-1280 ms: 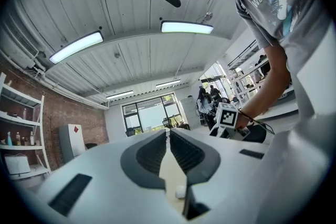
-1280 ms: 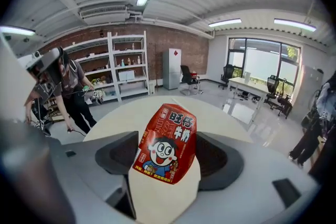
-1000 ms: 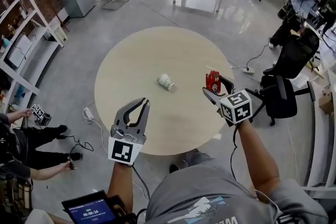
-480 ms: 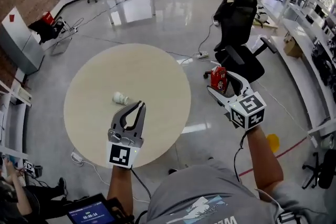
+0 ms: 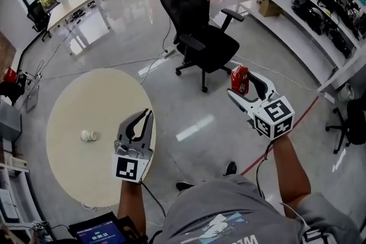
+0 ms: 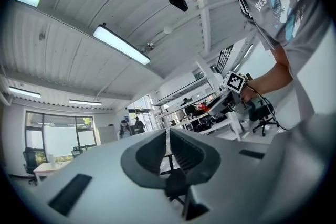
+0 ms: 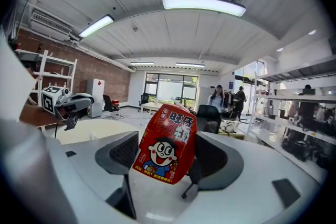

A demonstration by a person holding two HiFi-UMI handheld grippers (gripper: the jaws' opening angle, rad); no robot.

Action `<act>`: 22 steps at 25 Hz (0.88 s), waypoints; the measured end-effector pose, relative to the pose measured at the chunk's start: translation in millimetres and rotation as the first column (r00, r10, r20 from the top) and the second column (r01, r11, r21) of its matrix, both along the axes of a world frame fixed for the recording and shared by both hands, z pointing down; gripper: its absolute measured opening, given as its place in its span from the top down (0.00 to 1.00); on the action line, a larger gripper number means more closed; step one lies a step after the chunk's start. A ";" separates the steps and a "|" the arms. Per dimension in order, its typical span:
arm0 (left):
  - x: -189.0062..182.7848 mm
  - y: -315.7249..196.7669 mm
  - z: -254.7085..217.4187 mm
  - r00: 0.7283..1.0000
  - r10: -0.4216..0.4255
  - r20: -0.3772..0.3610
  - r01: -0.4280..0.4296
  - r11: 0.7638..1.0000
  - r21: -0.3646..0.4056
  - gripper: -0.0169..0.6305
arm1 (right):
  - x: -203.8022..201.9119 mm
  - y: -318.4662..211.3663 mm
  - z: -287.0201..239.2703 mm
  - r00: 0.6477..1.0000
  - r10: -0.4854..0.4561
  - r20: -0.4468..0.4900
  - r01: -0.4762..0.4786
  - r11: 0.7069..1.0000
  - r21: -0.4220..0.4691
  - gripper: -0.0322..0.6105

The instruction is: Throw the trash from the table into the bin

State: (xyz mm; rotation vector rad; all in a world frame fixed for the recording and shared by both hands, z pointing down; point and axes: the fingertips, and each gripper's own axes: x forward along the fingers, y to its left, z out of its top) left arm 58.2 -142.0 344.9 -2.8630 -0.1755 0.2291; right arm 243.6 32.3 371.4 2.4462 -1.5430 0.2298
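Right gripper view: right gripper (image 7: 168,153) jaws clamped on a red snack packet (image 7: 164,145). Left gripper (image 6: 167,148) jaws together, empty. White cup (image 5: 88,135) lies on round table (image 5: 68,180). Black office chair (image 5: 200,37) stands ahead.

Left gripper (image 5: 143,117) hangs over the right edge of the round table (image 5: 68,106); tabletop to its left is bare except one small white cup (image 5: 88,135), well apart, so there's plenty of room that side. Between the two grippers and below them: open polished floor (image 5: 189,128). Main obstacle is the black office chair (image 5: 197,20), ahead of both, nearer the right gripper (image 5: 243,86), its base just ahead-left of those tips. Right of the right gripper the floor is open, then shelving (image 5: 280,0) and a second chair (image 5: 350,114), both well apart. Right jaws are filled by a red carton (image 7: 167,144); left jaws are pressed together, no gap
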 end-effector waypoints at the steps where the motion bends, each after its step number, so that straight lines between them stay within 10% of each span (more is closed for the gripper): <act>1: 17.7 19.4 2.0 1.000 0.025 0.013 -0.025 1.000 -0.003 0.87 | 16.6 24.3 1.2 1.000 0.029 0.004 -0.029 1.000 0.001 0.43; 12: 222.4 238.4 41.8 0.948 0.302 0.102 -0.304 0.953 -0.003 0.87 | 183.8 304.0 66.5 0.934 0.353 0.057 -0.351 0.935 -0.041 0.43; 22: 331.9 401.9 83.3 0.860 0.479 0.175 -0.483 0.875 -0.026 0.87 | 264.3 522.0 190.4 0.811 0.567 0.142 -0.547 0.822 -0.157 0.43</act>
